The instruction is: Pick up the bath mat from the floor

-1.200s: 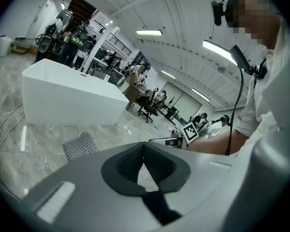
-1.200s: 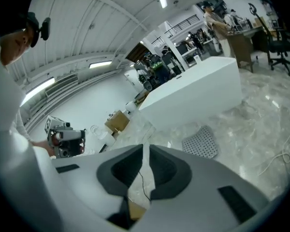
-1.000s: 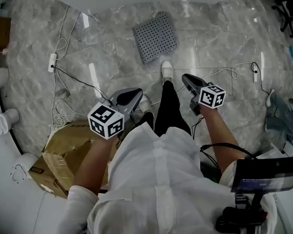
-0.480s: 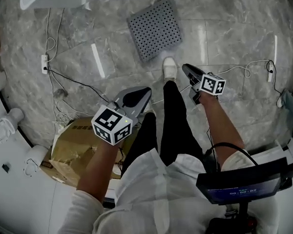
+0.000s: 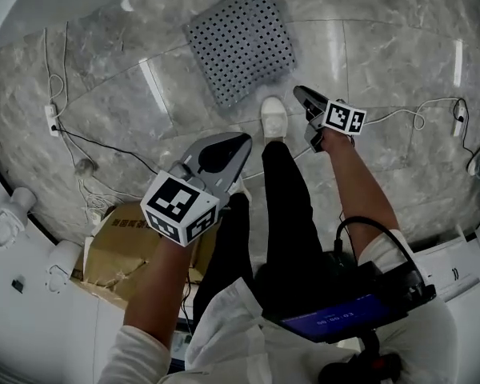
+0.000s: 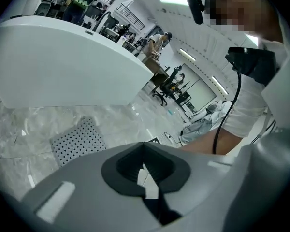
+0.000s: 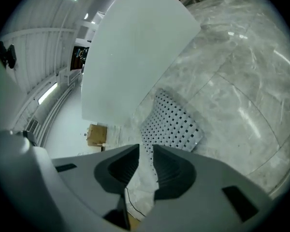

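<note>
Head view: the perforated grey bath mat (image 5: 242,42) lies flat on the marble floor (image 5: 400,62), just beyond the person's white shoe (image 5: 274,118). Left hand-held gripper (image 5: 243,139): jaws together, empty. Right hand-held gripper (image 5: 299,93): jaws slightly parted, having just been opening, nothing between them. Neither touches the mat.

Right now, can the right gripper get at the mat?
Probably yes: the mat lies flat on bare floor just ahead of the right gripper, nothing between them. Its jaws have just been opening and are empty.
</note>
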Tool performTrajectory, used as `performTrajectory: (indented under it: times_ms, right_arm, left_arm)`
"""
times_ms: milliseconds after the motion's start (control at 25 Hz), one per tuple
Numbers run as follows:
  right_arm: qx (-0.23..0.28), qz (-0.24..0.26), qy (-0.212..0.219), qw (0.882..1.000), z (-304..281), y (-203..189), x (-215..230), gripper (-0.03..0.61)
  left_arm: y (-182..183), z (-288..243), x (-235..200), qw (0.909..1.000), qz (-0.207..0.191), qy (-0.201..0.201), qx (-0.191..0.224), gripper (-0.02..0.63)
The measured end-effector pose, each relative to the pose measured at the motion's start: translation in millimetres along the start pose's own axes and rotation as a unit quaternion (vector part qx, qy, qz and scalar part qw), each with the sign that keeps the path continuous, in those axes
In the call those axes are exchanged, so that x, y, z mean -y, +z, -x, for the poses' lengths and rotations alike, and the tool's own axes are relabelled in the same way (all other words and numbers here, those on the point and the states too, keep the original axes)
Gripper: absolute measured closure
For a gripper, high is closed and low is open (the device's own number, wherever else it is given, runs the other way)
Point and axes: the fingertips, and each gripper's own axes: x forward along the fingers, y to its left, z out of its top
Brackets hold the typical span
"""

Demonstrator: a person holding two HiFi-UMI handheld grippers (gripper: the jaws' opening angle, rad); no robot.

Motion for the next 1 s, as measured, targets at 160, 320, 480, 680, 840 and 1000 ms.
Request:
performTrajectory:
  times_ms: [160,320,480,680,840,1000]
  right_arm:
    - [-0.001,-0.034,-0.014,0.999,-32.2,-9.6,51.1,0.507]
    - [-0.001,-0.072,-0.029,0.997,-67.1,-19.4,104.8,0.485]
    - [-0.002,-0.096,-0.035,0.995,-93.0,-27.0,143.3,0.463]
    - [0.029,-0.140,-0.008,0.990,-113.3,-24.8,162.6,0.439]
    - [0.047,-0.170,0.010,0.984,-126.0,-18.4,166.4,0.428]
    - [0.035,-0.185,0.016,0.982,-132.9,-28.7,171.9,0.428]
  left_arm:
    - [-7.9,-36.1,-20.9,0.9999,-0.002,-0.007,-0.008,0.606]
    - [-13.9,-62.2,-45.8,0.9998,-0.003,-0.009,-0.014,0.606]
    - [-22.9,-78.2,-70.7,0.9997,-0.014,-0.005,-0.019,0.606]
    - [-33.6,-89.2,-88.0,0.9999,-0.005,0.008,-0.011,0.606]
    - [-45.4,-94.7,-89.9,0.9999,0.000,0.005,-0.012,0.606]
    - [-51.8,-100.1,-94.4,0.9999,0.008,0.003,-0.014,0.606]
